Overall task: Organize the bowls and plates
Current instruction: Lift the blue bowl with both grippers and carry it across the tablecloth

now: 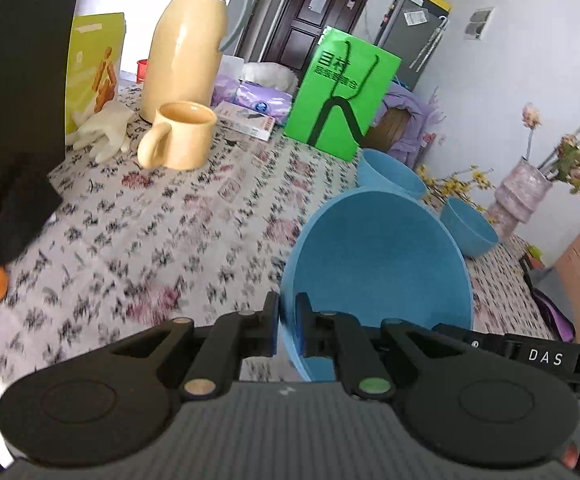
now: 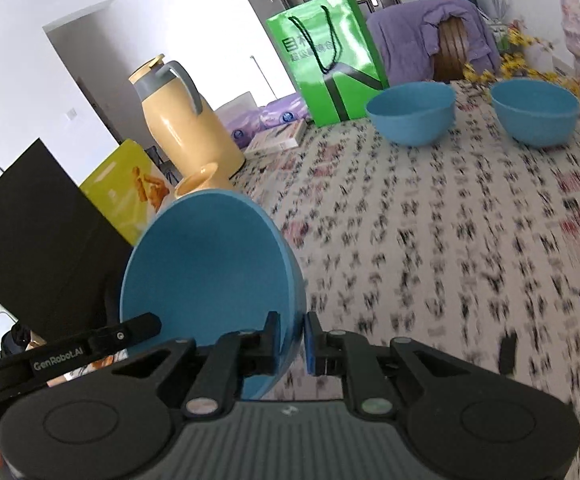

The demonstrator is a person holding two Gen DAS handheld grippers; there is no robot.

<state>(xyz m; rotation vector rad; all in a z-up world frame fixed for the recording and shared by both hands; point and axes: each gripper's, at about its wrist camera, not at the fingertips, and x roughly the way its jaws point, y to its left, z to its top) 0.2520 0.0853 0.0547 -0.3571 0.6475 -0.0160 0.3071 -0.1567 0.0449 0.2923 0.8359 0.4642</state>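
Note:
A blue bowl [image 1: 382, 264] is held by both grippers above the floral tablecloth. My left gripper [image 1: 288, 316] is shut on its rim at the near left side. My right gripper [image 2: 292, 336] is shut on the same bowl [image 2: 210, 264] at its right rim, and the bowl tilts toward the camera. The other gripper's arm shows at the edge of each view. Two more blue bowls [image 2: 412, 114] [image 2: 534, 112] stand upright on the table at the far side, also in the left wrist view [image 1: 390, 172] [image 1: 470, 228].
A beige thermos [image 1: 188, 40], a beige mug [image 1: 180, 136] and a pale glove [image 1: 104, 132] stand at the far left. A green paper bag [image 1: 340, 96], a yellow box [image 1: 94, 64], a black box [image 2: 38, 232] and a vase with flowers [image 1: 522, 196] are around the table.

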